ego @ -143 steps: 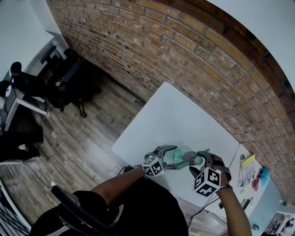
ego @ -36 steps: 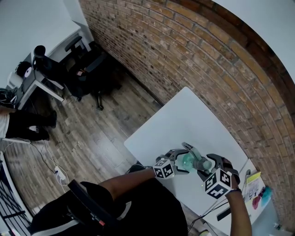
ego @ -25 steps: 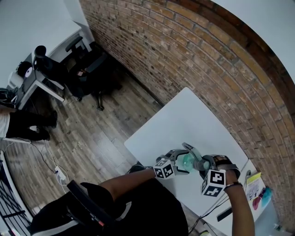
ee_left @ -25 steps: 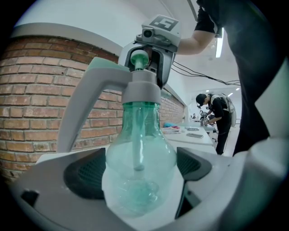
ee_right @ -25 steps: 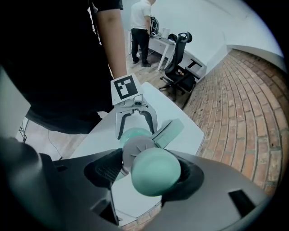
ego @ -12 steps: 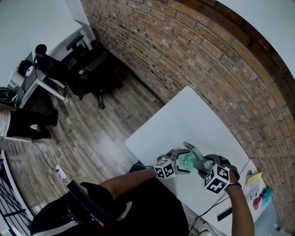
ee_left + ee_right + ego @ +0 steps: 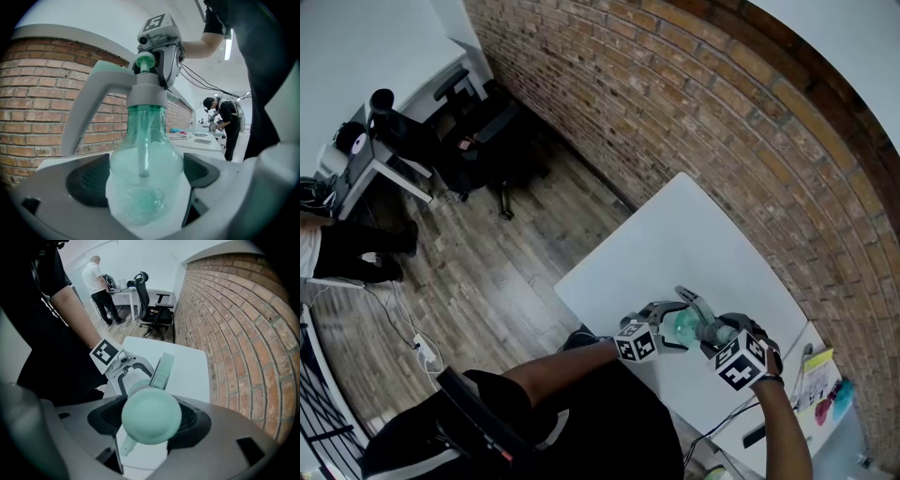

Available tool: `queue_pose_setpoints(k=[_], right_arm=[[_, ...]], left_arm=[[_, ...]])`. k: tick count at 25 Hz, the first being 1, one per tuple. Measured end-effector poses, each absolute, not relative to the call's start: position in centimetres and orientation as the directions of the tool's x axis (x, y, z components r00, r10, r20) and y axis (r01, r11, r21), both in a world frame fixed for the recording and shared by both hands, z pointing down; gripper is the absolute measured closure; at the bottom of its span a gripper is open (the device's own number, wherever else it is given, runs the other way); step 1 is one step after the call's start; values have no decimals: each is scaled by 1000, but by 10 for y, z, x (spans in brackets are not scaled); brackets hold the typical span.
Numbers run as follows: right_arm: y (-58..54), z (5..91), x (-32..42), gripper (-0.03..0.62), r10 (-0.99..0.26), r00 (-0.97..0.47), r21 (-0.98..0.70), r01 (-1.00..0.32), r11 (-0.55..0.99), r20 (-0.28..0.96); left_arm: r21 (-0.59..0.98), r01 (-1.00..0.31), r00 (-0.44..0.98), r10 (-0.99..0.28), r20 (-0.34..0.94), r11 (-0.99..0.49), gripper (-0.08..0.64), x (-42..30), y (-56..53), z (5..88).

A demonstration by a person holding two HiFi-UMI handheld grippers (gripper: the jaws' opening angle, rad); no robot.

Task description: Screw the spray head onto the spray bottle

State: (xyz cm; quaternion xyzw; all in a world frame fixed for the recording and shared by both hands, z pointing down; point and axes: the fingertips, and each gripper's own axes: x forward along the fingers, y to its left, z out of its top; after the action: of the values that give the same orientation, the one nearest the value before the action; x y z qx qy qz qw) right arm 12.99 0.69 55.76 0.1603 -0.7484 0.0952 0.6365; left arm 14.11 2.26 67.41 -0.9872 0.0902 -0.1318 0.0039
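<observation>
Just above the near edge of the white table (image 7: 675, 234), both grippers meet on the one object. The left gripper (image 7: 143, 183) is clamped across the round belly of the clear green spray bottle (image 7: 145, 154), a pad on either side, so the bottle is held up off the tabletop rather than standing on it. The spray head (image 7: 140, 91) already sits on the neck. Its grey collar is down over the mouth, the trigger (image 7: 82, 117) hangs off to one side, and you can see the dip tube inside. The right gripper (image 7: 151, 420) is closed on the round mint-green knob (image 7: 151, 408) at the very top of the head.

The bit that matters for the twist is that the bottle's long axis runs from the left gripper's jaws straight to the right gripper. The right gripper view looks dead down that axis, knob end-on, with the trigger and the left gripper behind it. So the right one is in line with the axis and the left one grabs it crosswise. From the head view the bottle lies roughly sideways between them, base toward the left, head toward the right.

My guess is the right hand turns while the left stops the body spinning. I can't tell how far the thread is done up. The collar looks seated, but no view shows the threads. My only worry is that smooth knob slipping in the pads.
</observation>
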Motion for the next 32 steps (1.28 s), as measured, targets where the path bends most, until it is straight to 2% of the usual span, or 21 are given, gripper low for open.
queue_pose_setpoints(k=[13,22,27,32], right_arm=[[7,529,130,314,-235,-227,134,-386,913,945],[6,536,133,314,-249,-170,189,-305,933,953],[18,524,137,315,-272,-277,141,-416,898,922],[20,483,144,316,-497,-379,189,-615,766,781]], left_arm=[[-13,-121,964,-121,237,-993,84,127,29,656],[-1,-121,963,-118,244,-993,84,125,34,649],[36,-125,973,-116,198,-991,84,105,42,632],[5,-139,984,-138,110,-990,123,90,43,579]])
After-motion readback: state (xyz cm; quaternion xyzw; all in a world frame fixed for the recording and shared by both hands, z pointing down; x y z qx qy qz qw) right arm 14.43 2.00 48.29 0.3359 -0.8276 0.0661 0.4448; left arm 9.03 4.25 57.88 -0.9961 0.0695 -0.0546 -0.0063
